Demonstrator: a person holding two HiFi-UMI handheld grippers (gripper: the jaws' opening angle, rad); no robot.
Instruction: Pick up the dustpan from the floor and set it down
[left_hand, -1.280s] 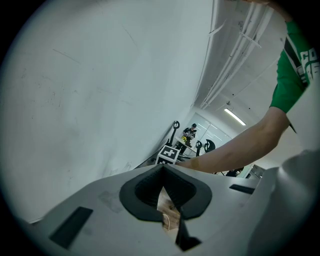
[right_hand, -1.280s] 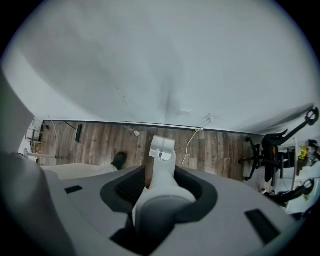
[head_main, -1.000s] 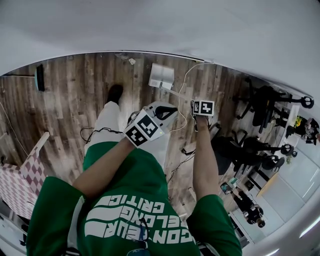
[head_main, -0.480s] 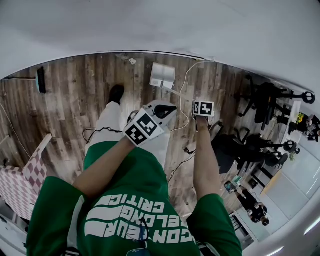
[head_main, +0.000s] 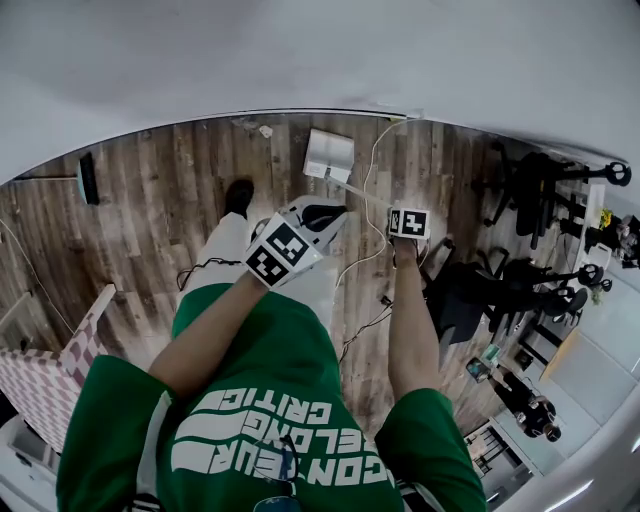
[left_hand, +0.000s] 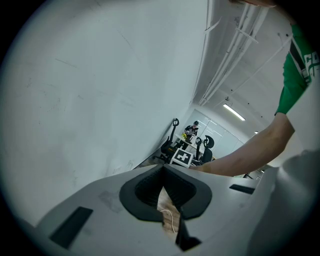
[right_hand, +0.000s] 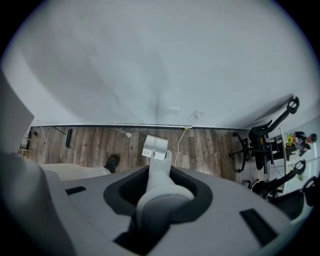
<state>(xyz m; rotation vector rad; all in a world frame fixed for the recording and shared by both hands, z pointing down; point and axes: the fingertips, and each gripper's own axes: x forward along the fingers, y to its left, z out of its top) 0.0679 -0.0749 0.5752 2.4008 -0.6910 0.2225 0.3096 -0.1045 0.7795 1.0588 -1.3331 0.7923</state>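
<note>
The white dustpan (head_main: 328, 155) is down by the foot of the wall, and its long pale handle (head_main: 362, 192) slants up to my right gripper (head_main: 408, 224). That gripper points straight down at the floor. In the right gripper view the handle (right_hand: 160, 187) runs between the jaws, the pan (right_hand: 155, 145) is far below, and the right gripper (right_hand: 159, 170) is shut on the handle. I cannot tell whether the pan touches the floor. My left gripper (head_main: 322, 215) is held level beside the person's leg. Its jaws (left_hand: 163, 172) meet at the tips with nothing between them.
A white cable (head_main: 352, 255) snakes over the wooden floor under the grippers. A black brush head (head_main: 88, 178) lies at the far left by the wall. Office chairs (head_main: 530, 200) stand at the right. A checked panel (head_main: 50, 375) is at the lower left.
My right gripper has shifted slightly with the dustpan handle in it. The head view has tipped and shows a little more floor. The left gripper has kept still.
</note>
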